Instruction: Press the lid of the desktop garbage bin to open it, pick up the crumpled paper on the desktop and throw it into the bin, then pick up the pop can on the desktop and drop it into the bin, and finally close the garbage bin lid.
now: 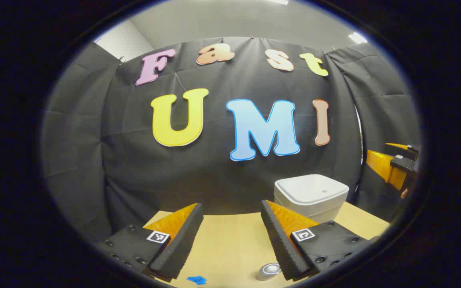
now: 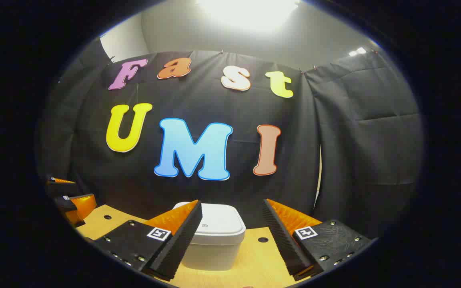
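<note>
The bin [image 2: 214,236] sits on the table [image 1: 230,240] with its lid down. Both grippers, left [image 1: 230,240] and right [image 2: 232,236], are wide open and hold nothing. The can [image 1: 268,271] stands by the left one's finger [image 1: 282,240], and the paper [image 1: 196,280] lies near.

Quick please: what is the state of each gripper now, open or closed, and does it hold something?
Left gripper: jaws open, holding nothing.
Right gripper: jaws open, holding nothing; the garbage bin stands ahead, lid closed.

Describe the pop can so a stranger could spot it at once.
Start at the white bin at the back of the wooden table. Come toward the left gripper; the pop can lies by its right finger, shiny silver metal, unlike the blue scrap nearby.
</note>
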`<state>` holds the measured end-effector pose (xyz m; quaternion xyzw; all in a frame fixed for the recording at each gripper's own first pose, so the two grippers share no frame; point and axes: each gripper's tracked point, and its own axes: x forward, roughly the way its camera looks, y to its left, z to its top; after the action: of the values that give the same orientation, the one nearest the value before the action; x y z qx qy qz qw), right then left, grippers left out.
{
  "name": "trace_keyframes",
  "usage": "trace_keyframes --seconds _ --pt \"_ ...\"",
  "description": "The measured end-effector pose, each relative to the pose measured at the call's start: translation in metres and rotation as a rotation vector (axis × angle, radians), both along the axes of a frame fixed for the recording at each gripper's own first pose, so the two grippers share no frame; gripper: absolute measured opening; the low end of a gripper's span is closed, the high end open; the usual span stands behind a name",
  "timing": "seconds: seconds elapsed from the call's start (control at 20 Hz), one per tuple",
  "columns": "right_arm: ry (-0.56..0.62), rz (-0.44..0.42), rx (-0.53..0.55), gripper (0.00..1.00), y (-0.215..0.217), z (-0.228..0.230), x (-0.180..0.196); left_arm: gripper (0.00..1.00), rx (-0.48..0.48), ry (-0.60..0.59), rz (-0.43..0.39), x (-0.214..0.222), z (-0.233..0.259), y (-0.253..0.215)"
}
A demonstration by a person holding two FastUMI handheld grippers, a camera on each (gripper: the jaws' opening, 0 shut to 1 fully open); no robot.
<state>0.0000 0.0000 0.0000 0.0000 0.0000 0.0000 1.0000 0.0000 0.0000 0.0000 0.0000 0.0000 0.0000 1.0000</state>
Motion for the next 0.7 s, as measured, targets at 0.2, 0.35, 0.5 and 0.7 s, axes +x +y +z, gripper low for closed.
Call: trace_keyframes --seconds 0.2,0.35,0.5,0.7 --pt "0.024 0.028 0.005 0.96 -0.002 -0.002 0.004 0.95 -0.026 0.008 0.007 0.004 0.004 -0.001" --pt "0.051 0.041 0.026 0.93 -0.003 -0.007 0.006 0.95 -0.030 0.000 0.009 0.004 0.007 -0.005" --pt "0.110 0.056 0.062 0.61 -0.003 -0.019 0.012 0.95 -0.026 -0.010 0.009 0.004 0.013 -0.010" --pt "0.130 0.047 0.082 0.27 -0.006 -0.022 0.008 0.95 -0.017 -0.017 0.007 0.002 0.015 -0.013"
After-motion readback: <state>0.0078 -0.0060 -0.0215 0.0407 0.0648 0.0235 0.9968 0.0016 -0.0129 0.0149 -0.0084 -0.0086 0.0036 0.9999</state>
